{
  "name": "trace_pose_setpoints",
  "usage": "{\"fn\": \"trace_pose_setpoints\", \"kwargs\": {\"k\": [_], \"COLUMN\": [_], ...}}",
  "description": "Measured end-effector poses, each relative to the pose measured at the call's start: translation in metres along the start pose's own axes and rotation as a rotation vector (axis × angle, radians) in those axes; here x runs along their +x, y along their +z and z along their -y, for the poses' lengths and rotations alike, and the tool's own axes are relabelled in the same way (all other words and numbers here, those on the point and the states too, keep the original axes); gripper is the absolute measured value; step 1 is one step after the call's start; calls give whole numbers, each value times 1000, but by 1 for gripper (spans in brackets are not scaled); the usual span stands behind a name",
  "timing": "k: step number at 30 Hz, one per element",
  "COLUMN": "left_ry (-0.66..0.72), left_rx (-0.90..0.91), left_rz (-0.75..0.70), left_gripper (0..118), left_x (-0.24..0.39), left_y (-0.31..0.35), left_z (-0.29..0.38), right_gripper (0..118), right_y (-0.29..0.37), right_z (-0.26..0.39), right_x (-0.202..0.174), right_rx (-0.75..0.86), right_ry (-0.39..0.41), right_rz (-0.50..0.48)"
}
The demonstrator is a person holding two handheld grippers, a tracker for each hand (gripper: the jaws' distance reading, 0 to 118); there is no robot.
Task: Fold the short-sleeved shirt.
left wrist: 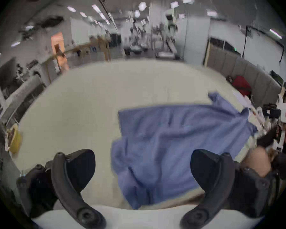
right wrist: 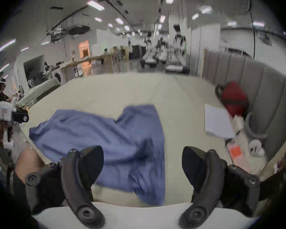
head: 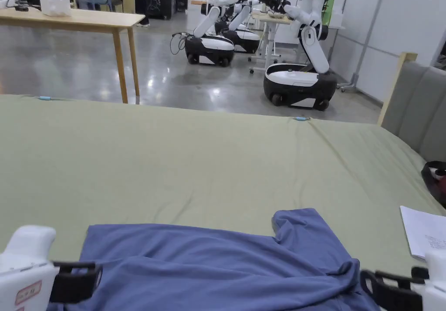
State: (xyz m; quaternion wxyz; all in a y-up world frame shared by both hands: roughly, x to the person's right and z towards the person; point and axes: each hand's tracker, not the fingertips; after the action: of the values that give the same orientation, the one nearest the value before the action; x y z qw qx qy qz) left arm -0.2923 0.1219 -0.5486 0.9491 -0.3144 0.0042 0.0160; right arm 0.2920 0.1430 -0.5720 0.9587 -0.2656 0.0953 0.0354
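Black jaws on your left gripper [left wrist: 143, 171] and right gripper [right wrist: 143, 168] gape wide, clasping nothing, both poised above the blue shirt [head: 217, 264]. That shirt lies rumpled on the green sheet [head: 196, 159], left of the white paper [head: 424, 231].

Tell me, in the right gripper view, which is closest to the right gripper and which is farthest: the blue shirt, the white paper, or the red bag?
From the right gripper:
1. blue shirt, right in front, reaching between the open jaws.
2. white paper, farther out on the right.
3. red bag, beyond the paper, against the grey headboard.
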Motion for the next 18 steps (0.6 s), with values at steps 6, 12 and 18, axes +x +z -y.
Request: {"fn": "trace_pose_setpoints", "kwargs": {"k": [6,12,18], "left_ry": [43,1,1], "left_rx": [39,-138,-324], "left_rz": [-33,-9,-23], "left_gripper": [8,0,115], "left_x": [43,50,33], "left_y": [-37,-83,-157], "left_z": [-21,-49,-97], "right_gripper": [40,1,1], "right_y": [-44,-58,-51], "right_z": [-24,-26,-34], "right_x": [-75,-97,-99], "right_rx": [17,0,2], "right_ry": [-16,-46,-20], "right_rz": [-54,-91,-102]}}
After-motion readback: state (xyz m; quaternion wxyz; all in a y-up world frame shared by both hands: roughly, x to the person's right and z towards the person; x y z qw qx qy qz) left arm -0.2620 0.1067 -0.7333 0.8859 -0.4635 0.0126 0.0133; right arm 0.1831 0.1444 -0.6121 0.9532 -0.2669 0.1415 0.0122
